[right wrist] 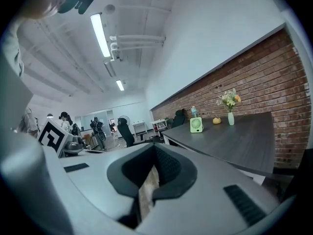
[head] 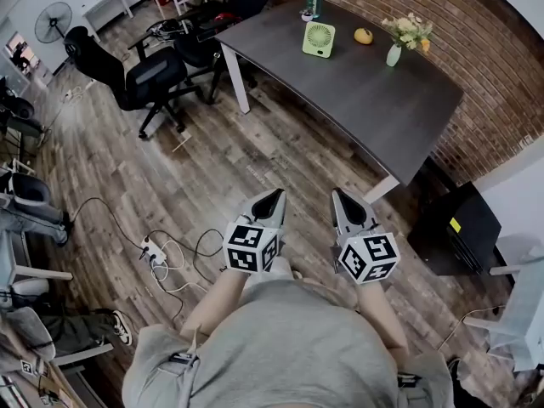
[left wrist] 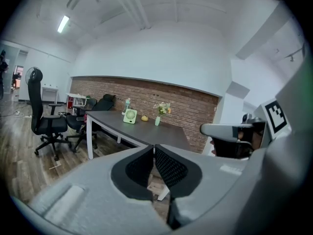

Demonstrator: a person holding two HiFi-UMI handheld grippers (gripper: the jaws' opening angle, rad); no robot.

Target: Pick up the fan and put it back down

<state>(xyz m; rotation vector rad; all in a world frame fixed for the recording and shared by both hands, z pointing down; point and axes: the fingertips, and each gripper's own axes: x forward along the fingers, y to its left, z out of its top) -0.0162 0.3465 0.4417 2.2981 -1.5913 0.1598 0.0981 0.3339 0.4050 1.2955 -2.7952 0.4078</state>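
I'm holding my left gripper (head: 274, 197) and right gripper (head: 339, 195) closed and empty over open wood-plank floor (head: 212, 172), well short of the dark grey table (head: 374, 100) bearing the pale green square fan (head: 319, 39).

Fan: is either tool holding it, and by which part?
Nothing is held: the left tool and right tool are shut and empty; the fan stands untouched on the table.

dark table (head: 382, 109): green fan (head: 319, 39) upright near far edge | left gripper (head: 279, 193), right gripper (head: 337, 193): jaws together, side by side above wood floor (head: 212, 160), well apart from table
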